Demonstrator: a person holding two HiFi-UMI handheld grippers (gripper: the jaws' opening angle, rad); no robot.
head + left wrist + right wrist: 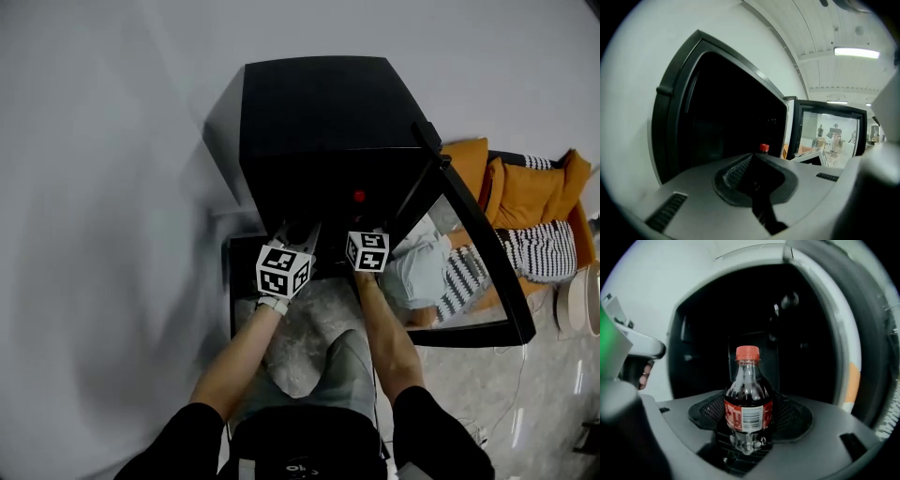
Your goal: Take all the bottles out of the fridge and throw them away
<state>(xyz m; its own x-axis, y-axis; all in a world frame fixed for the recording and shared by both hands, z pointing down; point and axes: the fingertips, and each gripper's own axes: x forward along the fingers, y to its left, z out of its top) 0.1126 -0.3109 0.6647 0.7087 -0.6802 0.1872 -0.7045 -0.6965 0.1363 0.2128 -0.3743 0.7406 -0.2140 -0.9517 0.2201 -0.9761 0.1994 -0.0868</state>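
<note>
My right gripper (747, 417) grips the cola bottle (748, 397) by its body, long axis upright, cap up, at the open mini fridge (328, 112) mouth. My left gripper (754, 183), closed and empty, sits just beside it.

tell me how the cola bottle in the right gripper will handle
The cola bottle looks fairly full, so probably heavy for its size. Smooth round plastic may slip. Gripped low by the right gripper, it might tilt.

Red-capped cola bottle (747, 399) stands upright, gripped in the right claw (749, 416), before the open black fridge (323, 108).
</note>
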